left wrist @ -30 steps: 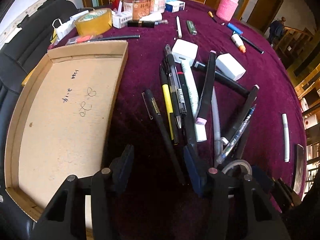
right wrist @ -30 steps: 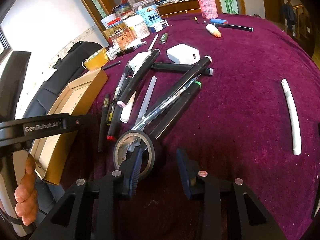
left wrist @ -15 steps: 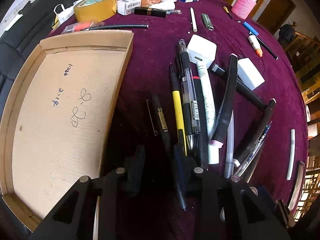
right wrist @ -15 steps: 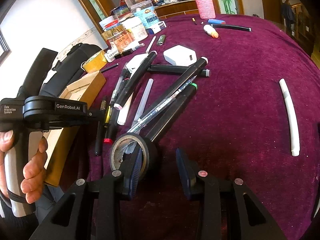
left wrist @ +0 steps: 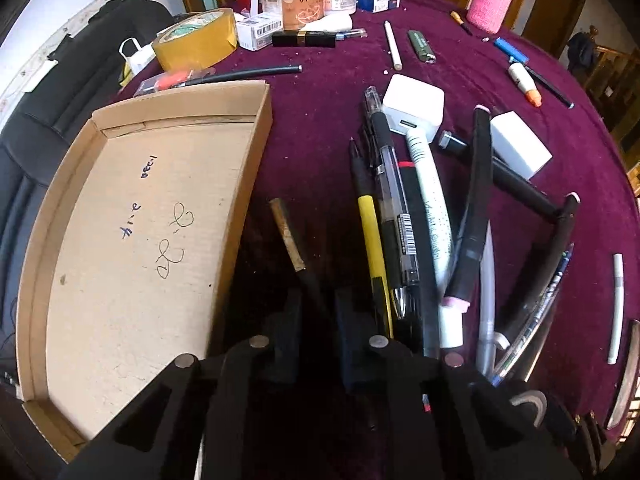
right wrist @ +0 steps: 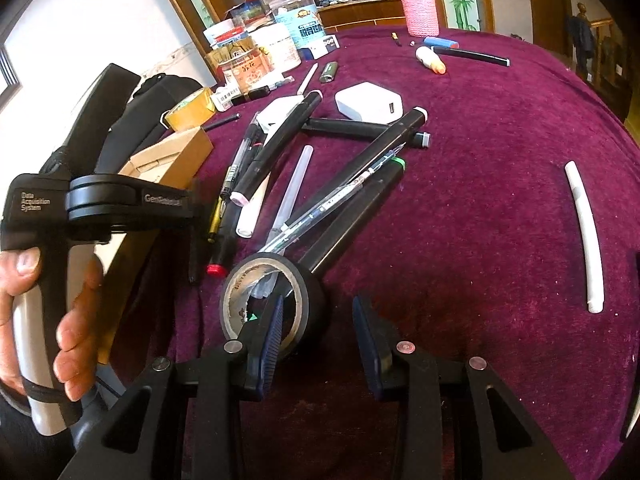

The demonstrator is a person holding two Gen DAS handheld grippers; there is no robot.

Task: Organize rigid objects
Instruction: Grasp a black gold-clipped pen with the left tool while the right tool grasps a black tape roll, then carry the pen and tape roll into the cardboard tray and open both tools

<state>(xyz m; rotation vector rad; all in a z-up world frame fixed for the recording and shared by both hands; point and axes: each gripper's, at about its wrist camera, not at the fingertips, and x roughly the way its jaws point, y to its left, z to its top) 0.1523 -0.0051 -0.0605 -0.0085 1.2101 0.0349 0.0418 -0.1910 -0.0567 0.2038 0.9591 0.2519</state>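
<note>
Maroon cloth covers the surface [left wrist: 320, 128]. Your left tool [left wrist: 316, 312] is clenched on a black pen [left wrist: 294, 248] just beside the cardboard tray [left wrist: 120, 220]. Your right tool [right wrist: 316, 332] is released, one finger inside the black tape roll [right wrist: 312, 292].

A home: velvet-covered table [right wrist: 500, 160], wooden doors [left wrist: 556, 0], staircase.

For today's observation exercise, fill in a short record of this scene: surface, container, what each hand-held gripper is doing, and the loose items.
Surface: purple tablecloth
Container: cardboard tray, nothing inside
Left hand-held gripper: closed on a black pen
Right hand-held gripper: open, beside the black tape roll
Loose items: pen pile, white charger, yellow tape
</note>
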